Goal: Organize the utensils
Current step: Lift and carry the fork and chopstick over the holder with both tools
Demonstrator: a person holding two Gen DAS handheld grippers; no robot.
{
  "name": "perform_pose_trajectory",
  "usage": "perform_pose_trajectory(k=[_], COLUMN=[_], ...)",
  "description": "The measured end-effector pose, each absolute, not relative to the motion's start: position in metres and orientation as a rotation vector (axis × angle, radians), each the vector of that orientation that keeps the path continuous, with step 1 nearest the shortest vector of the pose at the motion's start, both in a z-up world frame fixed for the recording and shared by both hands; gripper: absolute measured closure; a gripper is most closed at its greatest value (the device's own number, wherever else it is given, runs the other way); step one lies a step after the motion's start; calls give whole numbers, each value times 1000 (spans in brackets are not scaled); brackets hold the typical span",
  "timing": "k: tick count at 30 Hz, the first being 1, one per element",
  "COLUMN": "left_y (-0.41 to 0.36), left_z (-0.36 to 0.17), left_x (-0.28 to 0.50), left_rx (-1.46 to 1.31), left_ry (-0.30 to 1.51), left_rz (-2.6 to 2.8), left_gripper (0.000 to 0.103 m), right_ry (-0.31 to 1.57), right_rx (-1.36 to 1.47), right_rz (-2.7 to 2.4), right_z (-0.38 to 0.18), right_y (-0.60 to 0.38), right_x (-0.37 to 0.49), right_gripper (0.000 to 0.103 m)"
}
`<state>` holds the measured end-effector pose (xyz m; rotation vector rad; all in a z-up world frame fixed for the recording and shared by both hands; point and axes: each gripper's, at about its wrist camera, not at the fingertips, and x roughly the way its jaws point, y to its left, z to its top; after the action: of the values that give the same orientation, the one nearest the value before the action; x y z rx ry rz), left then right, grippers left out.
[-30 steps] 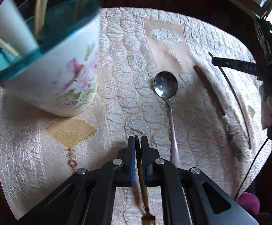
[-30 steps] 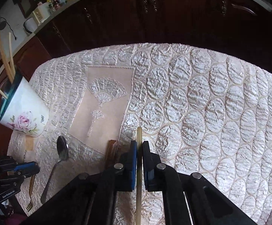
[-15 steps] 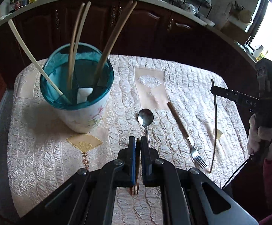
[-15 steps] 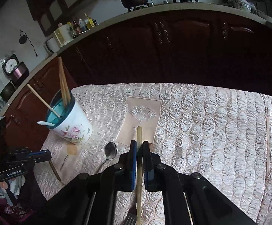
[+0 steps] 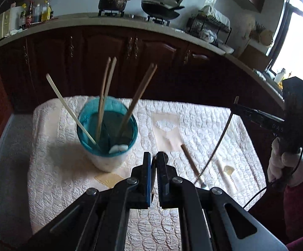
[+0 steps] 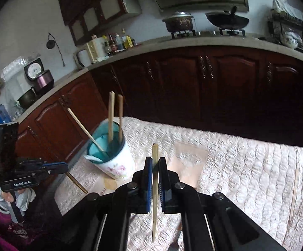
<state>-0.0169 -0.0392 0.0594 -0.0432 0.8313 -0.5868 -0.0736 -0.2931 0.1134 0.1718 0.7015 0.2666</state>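
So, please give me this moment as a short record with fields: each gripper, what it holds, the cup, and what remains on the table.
left gripper: shut on fork handle, lifted above table
right gripper: shut on chopstick, lifted above table
cup: upright on tablecloth, teal inside, floral outside
in cup: several chopsticks and a white spoon
on table: another fork and a chopstick near the right edge

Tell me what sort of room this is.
A home kitchen, most likely: a lidded pot and a wok sit on a stove on the counter, with dark wood cabinets below and a dish rack at the right.
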Motion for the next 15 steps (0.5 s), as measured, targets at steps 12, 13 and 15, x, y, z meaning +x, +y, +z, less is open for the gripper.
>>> perform_pose_trajectory(k=[12, 13, 15], left_y=[-12, -12, -12], left_z=[132, 132, 130], left_x=[24, 30, 42], left_rx=[-50, -43, -30], left_ry=[642, 634, 628], left_rz=[-468, -450, -420], left_gripper=[98, 98, 98], right_ry=[508, 499, 490], right_rx=[159, 150, 141], right_rz=[367, 363, 355], right_z=[194, 198, 201], right_y=[-236, -230, -218], right_x=[-28, -21, -8], right_gripper=[96, 96, 96])
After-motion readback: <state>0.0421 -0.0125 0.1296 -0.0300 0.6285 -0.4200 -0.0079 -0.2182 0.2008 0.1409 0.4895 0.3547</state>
